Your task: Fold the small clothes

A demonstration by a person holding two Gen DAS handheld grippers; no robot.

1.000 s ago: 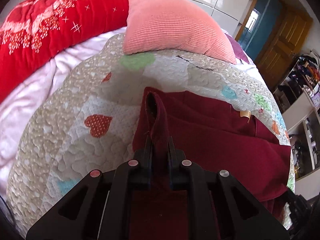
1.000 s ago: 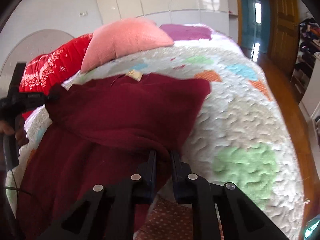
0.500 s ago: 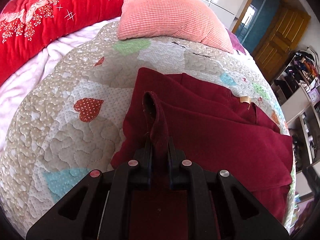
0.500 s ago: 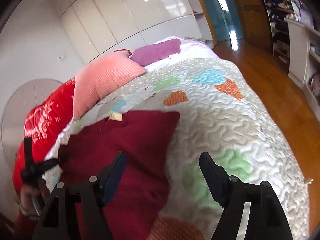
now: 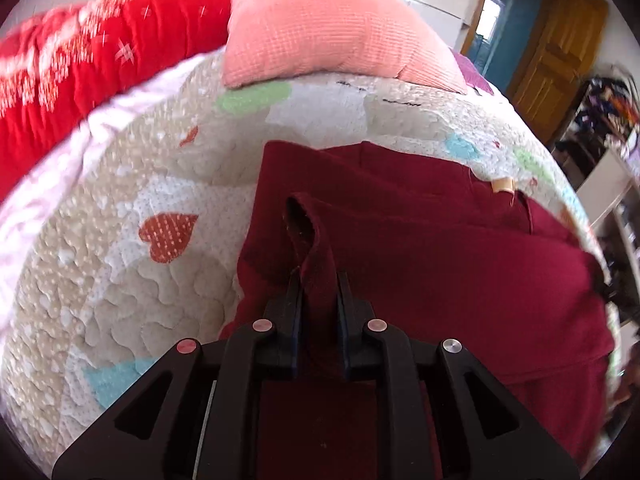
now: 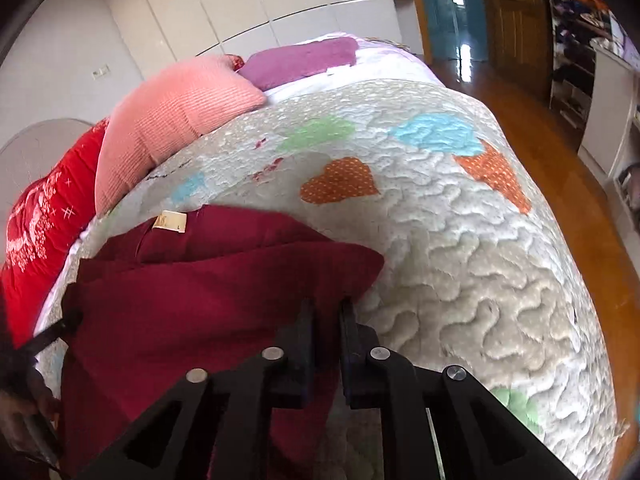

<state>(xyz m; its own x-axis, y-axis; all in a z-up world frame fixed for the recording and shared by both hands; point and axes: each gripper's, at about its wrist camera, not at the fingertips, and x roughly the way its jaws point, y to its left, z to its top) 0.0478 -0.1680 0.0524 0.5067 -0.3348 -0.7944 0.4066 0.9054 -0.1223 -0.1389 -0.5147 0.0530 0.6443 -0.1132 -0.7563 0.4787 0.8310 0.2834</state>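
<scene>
- Left wrist view: the left gripper (image 5: 318, 280) is clamped on a bunched fold of the dark red garment (image 5: 440, 248), a loop of cloth standing up between its fingers.
- The garment lies on the heart-patterned quilt (image 5: 132, 280), below the pink pillow (image 5: 320, 32); a tan label (image 5: 503, 186) shows at its far edge, and one layer lies folded over another.
- Against half a second ago, this grip is unchanged, but the view has dropped lower and swung slightly, so the pillow and the red blanket (image 5: 80, 68) sit higher and blurred. I judge the left tongs to be carrying their corner along.
- Right wrist view: the right gripper (image 6: 326, 308) has its fingers drawn close together on the near right edge of the garment, just under the folded corner. Cloth fills the narrow gap, so it reads as gripping the garment.
- This is the main change: half a second ago these tongs stood wide apart above the cloth; now they have come down and closed on it.
- The left gripper's tip (image 6: 66, 320) shows at the garment's far left corner, so both ends of the near edge are held.
- With both corners pinched, the next fold can likely be lifted and laid over; uneven pulling could skew the edge.
</scene>
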